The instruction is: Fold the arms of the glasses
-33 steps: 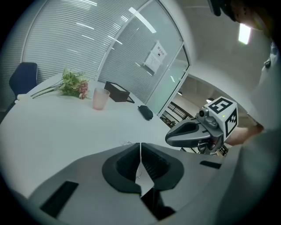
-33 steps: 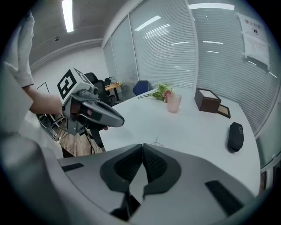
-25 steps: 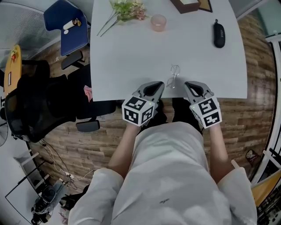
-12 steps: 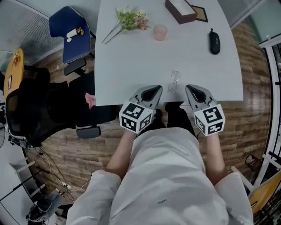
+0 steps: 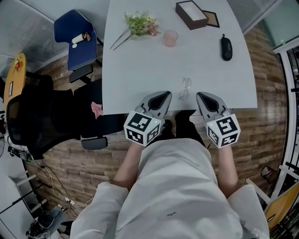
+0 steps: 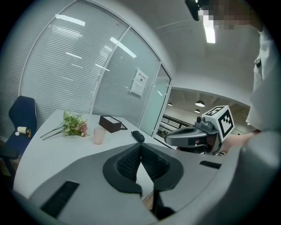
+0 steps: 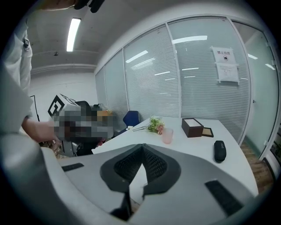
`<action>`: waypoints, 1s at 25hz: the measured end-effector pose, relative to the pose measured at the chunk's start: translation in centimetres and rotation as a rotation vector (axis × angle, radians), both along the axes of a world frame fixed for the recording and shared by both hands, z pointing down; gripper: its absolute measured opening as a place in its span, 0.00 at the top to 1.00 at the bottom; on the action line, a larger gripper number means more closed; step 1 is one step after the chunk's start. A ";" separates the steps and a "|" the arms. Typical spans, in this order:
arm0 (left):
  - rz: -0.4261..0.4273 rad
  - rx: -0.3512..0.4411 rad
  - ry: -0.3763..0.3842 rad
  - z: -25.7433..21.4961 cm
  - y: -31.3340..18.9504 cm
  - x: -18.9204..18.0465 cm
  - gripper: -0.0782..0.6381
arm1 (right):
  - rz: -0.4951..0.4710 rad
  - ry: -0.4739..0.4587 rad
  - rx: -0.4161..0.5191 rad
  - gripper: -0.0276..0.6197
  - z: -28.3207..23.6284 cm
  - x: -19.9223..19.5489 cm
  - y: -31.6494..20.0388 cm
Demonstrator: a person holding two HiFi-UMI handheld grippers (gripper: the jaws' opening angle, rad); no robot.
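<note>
The clear-framed glasses (image 5: 185, 88) lie on the white table (image 5: 140, 60) close to its front edge, between the two grippers and apart from both. My left gripper (image 5: 161, 96) hovers just left of them, shut with nothing in it; its pads meet at the tip (image 6: 140, 147). To the right of the glasses my right gripper (image 5: 208, 99) is also shut and empty, jaws together (image 7: 142, 147). The glasses are hidden in both gripper views. The right gripper (image 6: 195, 136) shows in the left gripper view.
Far across the table are a flower bunch (image 5: 138, 22), a pink cup (image 5: 170, 38), a brown box (image 5: 191, 14) and a black glasses case (image 5: 226, 48). A blue chair (image 5: 74, 37) and a black chair (image 5: 42, 116) stand to the left.
Both grippers have risen from the table's front edge and look slightly larger in the head view. The glasses stay on the table. More of the far table shows now.
</note>
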State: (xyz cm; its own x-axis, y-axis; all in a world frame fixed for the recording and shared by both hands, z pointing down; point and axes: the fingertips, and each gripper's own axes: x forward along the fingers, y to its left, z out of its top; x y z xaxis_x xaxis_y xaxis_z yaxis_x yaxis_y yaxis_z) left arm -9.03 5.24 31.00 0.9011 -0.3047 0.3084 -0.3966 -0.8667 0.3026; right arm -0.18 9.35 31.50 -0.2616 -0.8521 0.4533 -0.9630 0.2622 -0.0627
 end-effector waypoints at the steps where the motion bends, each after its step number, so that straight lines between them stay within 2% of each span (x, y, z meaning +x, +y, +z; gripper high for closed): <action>1: 0.003 0.004 0.002 -0.2 0.0 0.0 0.87 | -0.001 0.002 0.004 0.95 -0.2 -0.1 0.0; 11: 0.015 0.033 0.019 -1.7 -0.3 0.6 0.87 | 0.005 0.022 0.029 0.95 -1.3 -0.2 0.4; 25: 0.012 0.023 0.009 -1.7 -0.3 1.0 0.87 | 0.021 0.008 0.046 0.95 -1.8 0.4 0.7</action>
State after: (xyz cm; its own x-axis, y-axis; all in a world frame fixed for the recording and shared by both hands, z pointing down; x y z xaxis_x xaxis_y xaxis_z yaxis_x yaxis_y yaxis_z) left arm -7.98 4.97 29.28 0.9073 -0.3009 0.2936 -0.3838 -0.8779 0.2862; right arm 0.24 10.01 29.71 -0.2395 -0.8773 0.4159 -0.9688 0.2439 -0.0434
